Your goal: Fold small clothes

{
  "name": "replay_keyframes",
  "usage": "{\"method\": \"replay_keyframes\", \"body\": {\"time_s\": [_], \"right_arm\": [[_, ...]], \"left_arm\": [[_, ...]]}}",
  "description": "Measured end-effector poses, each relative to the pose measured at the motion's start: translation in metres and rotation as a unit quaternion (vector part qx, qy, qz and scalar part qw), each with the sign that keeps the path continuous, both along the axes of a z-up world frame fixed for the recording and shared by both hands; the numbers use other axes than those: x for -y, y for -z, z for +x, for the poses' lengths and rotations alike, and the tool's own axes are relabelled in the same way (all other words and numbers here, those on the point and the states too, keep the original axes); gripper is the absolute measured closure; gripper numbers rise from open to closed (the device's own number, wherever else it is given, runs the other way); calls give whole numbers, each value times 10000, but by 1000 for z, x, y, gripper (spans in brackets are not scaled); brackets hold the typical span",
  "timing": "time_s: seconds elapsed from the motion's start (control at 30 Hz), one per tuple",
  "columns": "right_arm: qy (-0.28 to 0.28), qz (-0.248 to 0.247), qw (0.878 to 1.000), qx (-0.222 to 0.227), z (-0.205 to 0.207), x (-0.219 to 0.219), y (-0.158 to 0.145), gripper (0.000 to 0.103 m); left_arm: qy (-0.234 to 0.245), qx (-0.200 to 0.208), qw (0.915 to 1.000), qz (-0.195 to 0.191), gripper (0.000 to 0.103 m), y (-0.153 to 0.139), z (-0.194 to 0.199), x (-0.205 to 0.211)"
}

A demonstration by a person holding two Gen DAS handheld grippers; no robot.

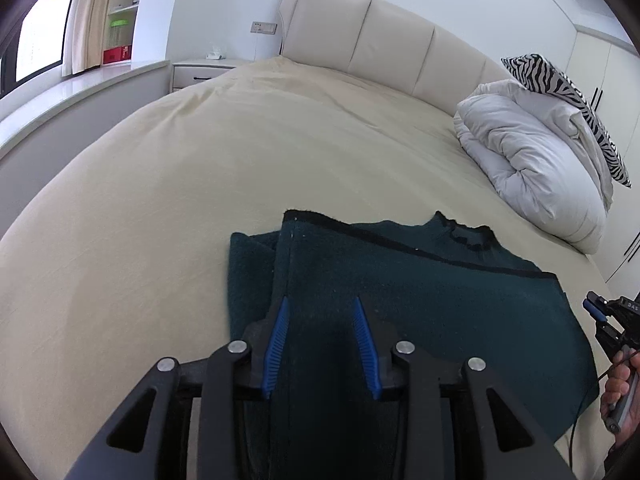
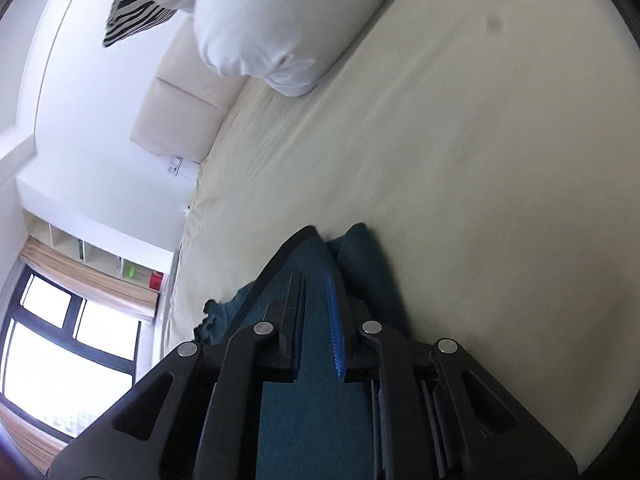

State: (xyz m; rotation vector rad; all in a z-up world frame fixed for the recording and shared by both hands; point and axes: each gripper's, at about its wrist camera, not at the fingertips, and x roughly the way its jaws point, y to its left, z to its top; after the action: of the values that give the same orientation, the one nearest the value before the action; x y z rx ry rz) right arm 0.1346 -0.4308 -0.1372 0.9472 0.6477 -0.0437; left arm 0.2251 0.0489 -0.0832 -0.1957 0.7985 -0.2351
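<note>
Cream sheets cover the bed (image 1: 200,184) where I work, a white duvet (image 1: 536,160) bundled near the headboard. My dark green sweater (image 1: 400,280) lies flat at the near edge, one side already folded over, so both claws come in low. My left claw (image 1: 320,320) hovers over the fold, its fingers apart and gripping nothing. The left view alone shows the neckline and my right hand (image 1: 618,392). The tilted right view shows my right claw (image 2: 316,308) narrowed, seemingly pinching the sweater's edge; contact is hard to confirm.
</note>
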Motion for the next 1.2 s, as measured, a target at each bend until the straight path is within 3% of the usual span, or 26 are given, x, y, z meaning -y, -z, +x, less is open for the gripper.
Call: {"method": "replay_keyframes", "body": {"time_s": [0.1, 0.17, 0.2, 0.27, 0.37, 0.5, 0.63, 0.73, 0.83, 0.9, 0.97, 1.03, 1.13, 1.2], "right_arm": [[-796, -25, 9960, 397, -11, -72, -26, 89], [-1513, -34, 9874, 465, -9, -130, -32, 81], [-1826, 32, 9822, 445, -7, -157, -28, 75], [-2360, 269, 9708, 324, 2, -207, -11, 74], [-2650, 357, 9631, -319, 9, -248, 31, 76], [-2283, 432, 9726, -47, -7, -225, 40, 81], [-1457, 255, 9890, -40, -32, -159, 38, 82], [-773, 405, 9961, -93, -60, -110, 43, 90], [0, 398, 9991, -171, -91, -75, 37, 86], [237, 311, 9991, -180, -100, -65, 27, 82], [24, 390, 9992, 42, -101, -80, 16, 82], [-641, 441, 9968, 191, -78, -127, 8, 82], [-1819, 497, 9818, 222, -45, -196, 12, 82], [-2260, 542, 9726, 50, -26, -224, 23, 81]], "left_arm": [[259, 164, 9995, -107, 58, -14, -30, 18], [456, 90, 9989, 51, 55, -9, -40, 33], [456, 8, 9989, 136, 55, -4, -41, 35], [363, -326, 9986, 219, 56, 14, -39, 31], [378, -297, 9986, 216, 61, 19, -48, 16], [395, -266, 9985, 266, 61, 19, -59, 5], [409, -290, 9985, 197, 61, 21, -67, 1], [396, -321, 9986, 133, 61, 20, -76, -4], [229, -306, 9992, 106, 60, 8, -87, -7], [217, -216, 9993, 218, 57, -3, -96, 4], [448, -170, 9985, 252, 52, -10, -100, 22], [594, -200, 9970, 452, 48, -8, -101, 40], [598, -588, 9935, 775, 46, 12, -91, 53], [536, -613, 9936, 780, 46, 20, -89, 50]]}}
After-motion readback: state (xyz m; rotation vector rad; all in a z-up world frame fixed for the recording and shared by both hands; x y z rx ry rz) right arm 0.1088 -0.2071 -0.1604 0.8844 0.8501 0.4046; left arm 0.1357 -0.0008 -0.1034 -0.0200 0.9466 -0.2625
